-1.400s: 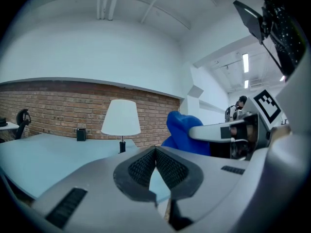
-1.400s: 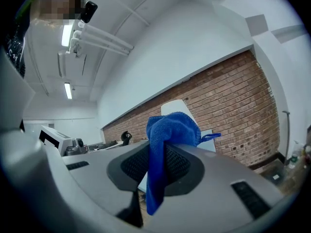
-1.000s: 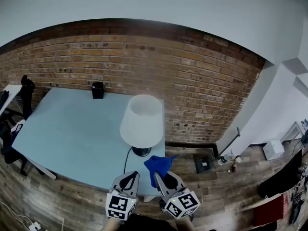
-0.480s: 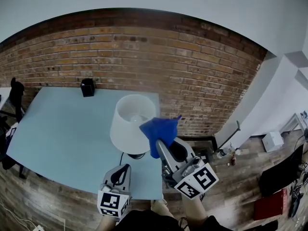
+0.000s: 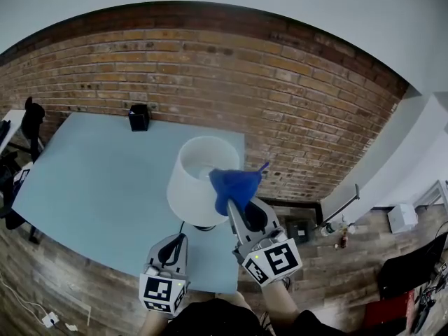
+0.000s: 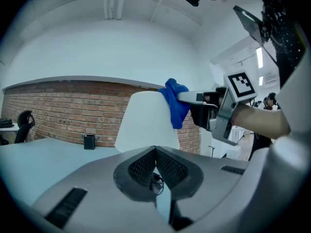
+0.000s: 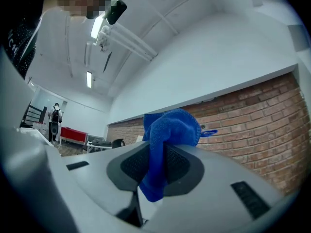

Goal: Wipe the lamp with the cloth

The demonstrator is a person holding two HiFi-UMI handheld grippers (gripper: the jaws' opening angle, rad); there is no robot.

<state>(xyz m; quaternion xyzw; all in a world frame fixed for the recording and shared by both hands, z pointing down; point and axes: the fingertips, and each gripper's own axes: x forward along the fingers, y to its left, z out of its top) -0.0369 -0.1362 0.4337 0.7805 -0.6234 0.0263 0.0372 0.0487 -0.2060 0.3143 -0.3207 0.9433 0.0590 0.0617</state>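
Clamped tight on the blue cloth [image 7: 171,127] at the right gripper [image 7: 154,171]; closed on nothing at the left gripper [image 6: 155,154], held low over the table [image 5: 84,187] at 6 o'clock of the lamp [image 5: 199,180]. Touching the shade's top rim at 3 o'clock with the cloth bunch. Best bet: press lightly, sweep round and down the shade, avoid tipping. Brace the base [image 5: 205,226] with the left if wobbly.

An office-like loft room: a bare brick wall [image 5: 210,68] behind the pale table [image 5: 91,180], a black office chair [image 5: 33,117] at the table's left end (plank floor [image 5: 336,271] beneath).
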